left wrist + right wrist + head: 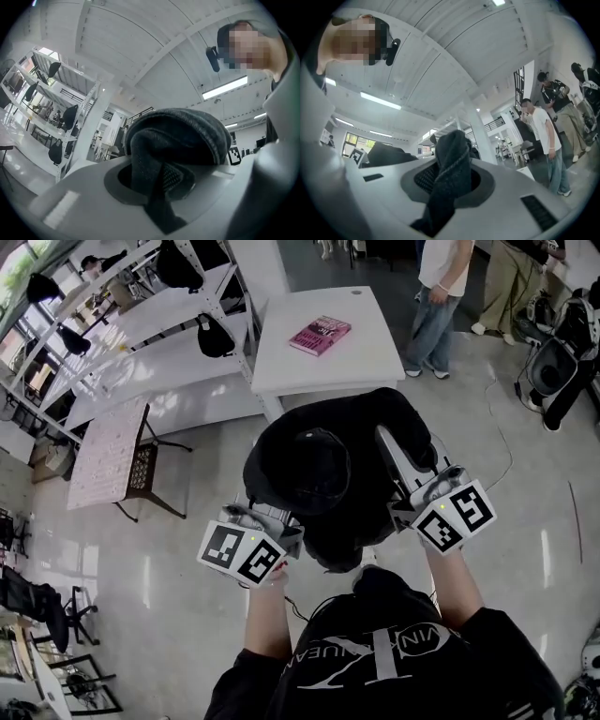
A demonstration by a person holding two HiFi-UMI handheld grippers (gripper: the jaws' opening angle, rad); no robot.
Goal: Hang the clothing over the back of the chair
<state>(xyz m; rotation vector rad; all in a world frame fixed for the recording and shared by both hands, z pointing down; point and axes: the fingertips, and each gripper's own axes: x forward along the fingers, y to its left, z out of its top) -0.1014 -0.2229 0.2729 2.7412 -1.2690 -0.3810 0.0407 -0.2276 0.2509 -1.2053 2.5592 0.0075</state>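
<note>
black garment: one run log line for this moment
black garment: bunched, held aloft | left hand-held gripper: shut on it | right hand-held gripper: shut on it | hung: no

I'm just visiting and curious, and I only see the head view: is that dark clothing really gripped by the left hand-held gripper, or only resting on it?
Observer: Gripped. The left gripper view shows the left hand-held gripper with jaws closed on a fold of the dark clothing.
Operator: And the other one?
Observer: The right gripper view shows the right hand-held gripper pinching a twisted fold likewise.
Operator: Which way do they aim?
Observer: Somewhat upward: both gripper views take in ceiling lights.
</note>
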